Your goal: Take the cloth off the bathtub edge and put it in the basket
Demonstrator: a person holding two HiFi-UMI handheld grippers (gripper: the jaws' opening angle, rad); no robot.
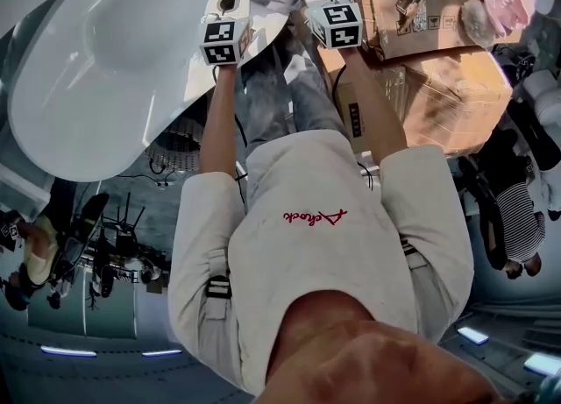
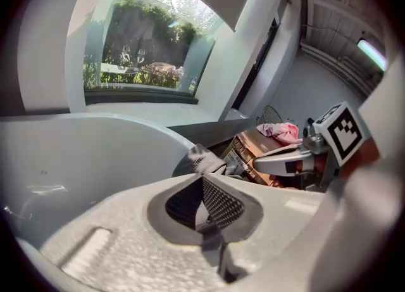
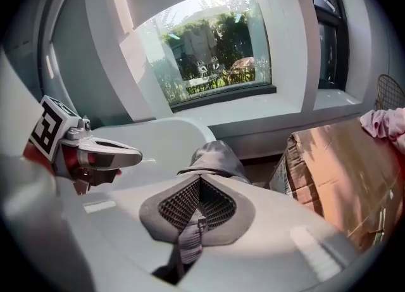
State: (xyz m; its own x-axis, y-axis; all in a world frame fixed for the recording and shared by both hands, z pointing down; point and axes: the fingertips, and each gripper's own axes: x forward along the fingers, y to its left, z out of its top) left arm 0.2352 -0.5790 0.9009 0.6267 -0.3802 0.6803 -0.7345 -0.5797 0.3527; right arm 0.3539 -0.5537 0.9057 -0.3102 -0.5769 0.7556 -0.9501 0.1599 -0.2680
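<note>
Left gripper (image 2: 202, 182): jaws pressed together, nothing between them. Right gripper (image 3: 200, 182): same, closed and empty. I hold the two side by side, near each other. Grey cloth (image 3: 215, 156) sits bunched just past both sets of tips, draped on the edge of the white bathtub (image 3: 161, 133), not pinched; I can't tell if the tips touch it. Tub is on the left, cardboard boxes (image 3: 335, 170) on the right of the cloth, pink fabric (image 3: 383, 123) on top of them. Wire basket (image 3: 389, 91) is far right behind the boxes, well apart from the cloth. Window (image 3: 209, 56) is on the far wall.
</note>
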